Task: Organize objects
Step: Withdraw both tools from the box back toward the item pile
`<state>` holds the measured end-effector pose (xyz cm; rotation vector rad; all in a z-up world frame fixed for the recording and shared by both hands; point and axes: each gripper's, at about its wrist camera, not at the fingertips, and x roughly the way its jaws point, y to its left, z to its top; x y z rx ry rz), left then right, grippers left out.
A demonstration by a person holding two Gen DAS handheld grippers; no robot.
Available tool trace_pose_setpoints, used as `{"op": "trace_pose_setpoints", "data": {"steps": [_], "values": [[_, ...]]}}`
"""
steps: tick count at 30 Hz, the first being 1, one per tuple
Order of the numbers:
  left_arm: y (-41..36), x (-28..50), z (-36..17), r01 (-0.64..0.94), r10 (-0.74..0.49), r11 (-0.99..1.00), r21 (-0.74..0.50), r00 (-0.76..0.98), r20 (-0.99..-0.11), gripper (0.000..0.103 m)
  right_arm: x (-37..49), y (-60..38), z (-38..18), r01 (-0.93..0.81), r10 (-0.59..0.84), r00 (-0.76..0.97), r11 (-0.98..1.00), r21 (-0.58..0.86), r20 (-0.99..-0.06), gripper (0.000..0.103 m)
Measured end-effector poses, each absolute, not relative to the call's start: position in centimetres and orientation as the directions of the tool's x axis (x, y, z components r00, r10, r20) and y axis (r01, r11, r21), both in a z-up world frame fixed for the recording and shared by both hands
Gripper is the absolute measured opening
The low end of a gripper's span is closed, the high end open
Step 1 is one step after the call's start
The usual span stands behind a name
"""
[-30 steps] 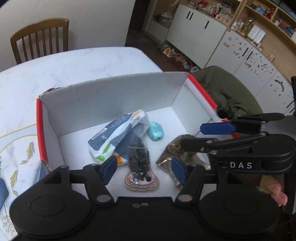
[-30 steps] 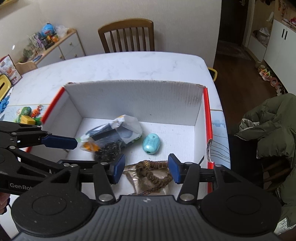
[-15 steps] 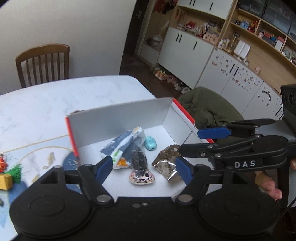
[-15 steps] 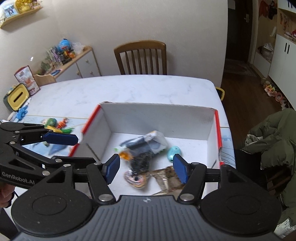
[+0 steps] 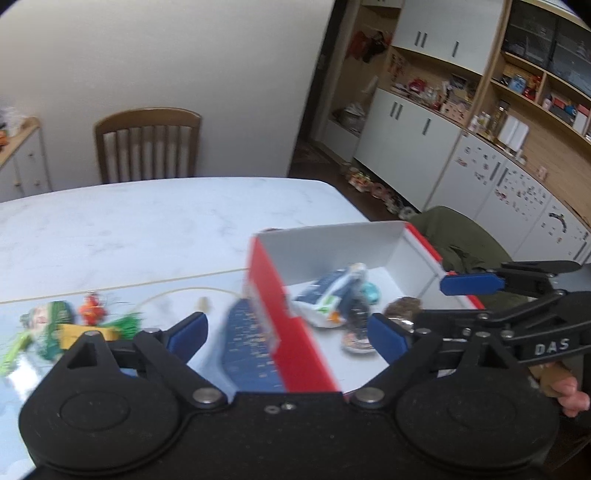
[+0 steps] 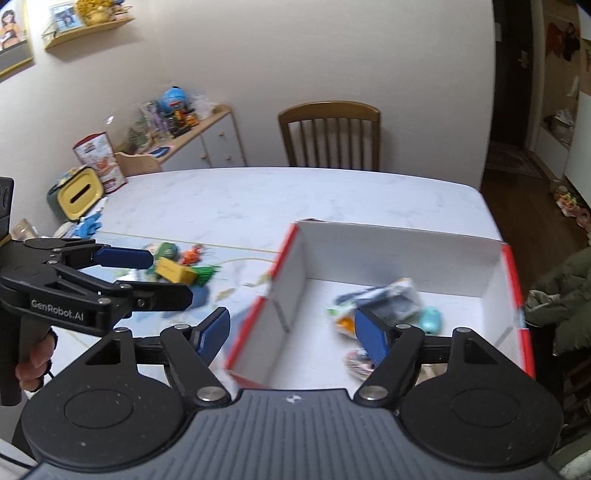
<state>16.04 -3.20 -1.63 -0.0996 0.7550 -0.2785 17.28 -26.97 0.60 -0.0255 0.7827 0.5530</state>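
Both the left gripper [image 5: 286, 334] and right gripper [image 6: 291, 334] hang released and empty beside the box [image 6: 399, 254], so swinging toward the toys [image 6: 177, 269] left of it could clip its red wall.

- A lived-in home, in its dining room.
- A white marble-look bench [image 6: 295, 199] fills the middle, with a wooden slat-back chair [image 6: 330, 134] at 12 o'clock.
- White cabinets with open wooden shelves [image 5: 532, 85] of household clutter stand at 2 o'clock in the left wrist view.
- A low sideboard [image 6: 199, 144] piled with toys stands at 10 o'clock in the right wrist view, framed pictures [image 6: 66, 16] above it.
- Shoes [image 5: 369, 184] lie on the dark floor by the cabinets.
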Motion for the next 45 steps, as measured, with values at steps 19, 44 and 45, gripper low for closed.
{"op": "trace_pose_setpoints", "data": {"steps": [19, 44, 45], "values": [[11.8, 13.2, -3.7, 0.071, -0.151, 0.987, -0.143, 0.711, -0.687, 0.103, 16.0, -13.7, -1.3, -0.492, 0.483, 0.570, 0.849, 0.195, -0.665, 0.083], [21.1, 15.7, -12.3, -0.045, -0.091, 0.985, -0.165, 0.681, -0.727, 0.102, 24.3, 0.9, -9.6, -0.532, 0.306, 0.446, 0.846, 0.026, -0.841, 0.083], [20.9, 15.8, -12.5, -0.040, -0.086, 0.987, -0.155, 0.684, -0.724, 0.102, 24.7, 1.2, -10.0, -0.537, 0.294, 0.437, 0.843, 0.015, -0.850, 0.083]]}}
